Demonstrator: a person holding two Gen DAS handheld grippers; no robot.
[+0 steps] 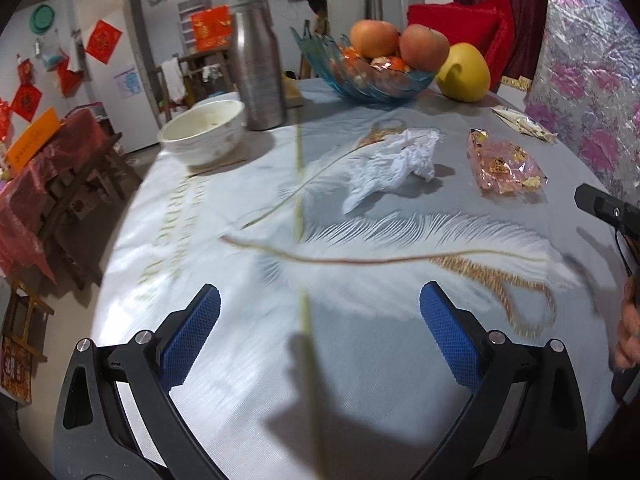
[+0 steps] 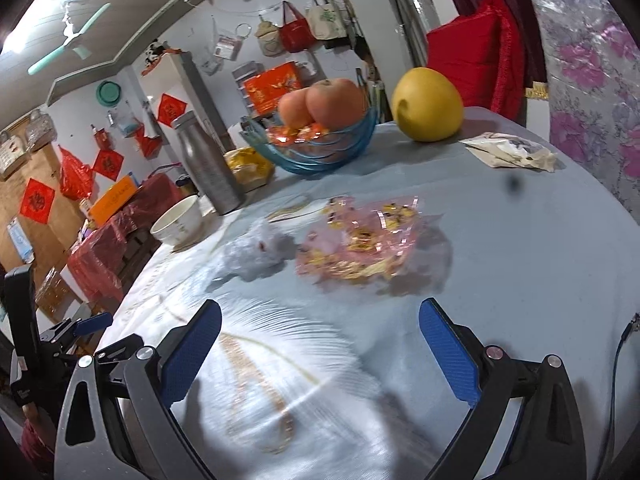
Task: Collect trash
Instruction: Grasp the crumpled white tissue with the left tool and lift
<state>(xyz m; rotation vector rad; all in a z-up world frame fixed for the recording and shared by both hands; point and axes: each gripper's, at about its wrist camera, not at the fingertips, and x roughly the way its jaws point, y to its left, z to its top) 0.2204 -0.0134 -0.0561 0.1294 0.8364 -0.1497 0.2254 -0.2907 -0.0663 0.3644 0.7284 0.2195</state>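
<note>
Crumpled white tissue (image 1: 394,160) lies on the feather-printed tablecloth (image 1: 360,360) well ahead of the left gripper (image 1: 320,312), whose blue-padded jaws stand wide apart and hold nothing; a pink snack wrapper (image 1: 505,164) rests just right of the tissue, and a flattened beige packet (image 1: 524,123) sits farther ahead to the right, near the table's far edge. Beyond them stand a white bowl (image 1: 204,132) ahead to the left, a steel bottle (image 1: 258,64) and a blue glass fruit bowl (image 1: 368,72), none of it trash by the look of things. Part of the other tool and a hand (image 1: 628,320) show at the right edge of this view. From the right wrist, the right gripper (image 2: 320,320) is likewise spread wide and empty, with the pink wrapper (image 2: 360,240) close ahead and near centre, the tissue (image 2: 256,252) just left of it and blurred, and the beige packet (image 2: 512,152) well ahead to the right beside a yellow pomelo (image 2: 428,104). All three scraps look feather-light and soft: the tissue should crush easily, so a pinch across its raised middle seems safest, while the wrapper's glossy film is probably slippery and lies nearly flat, calling for a bite on a lifted, crinkled edge. The flat packet may be hardest to catch, best taken at a curled corner.
</note>
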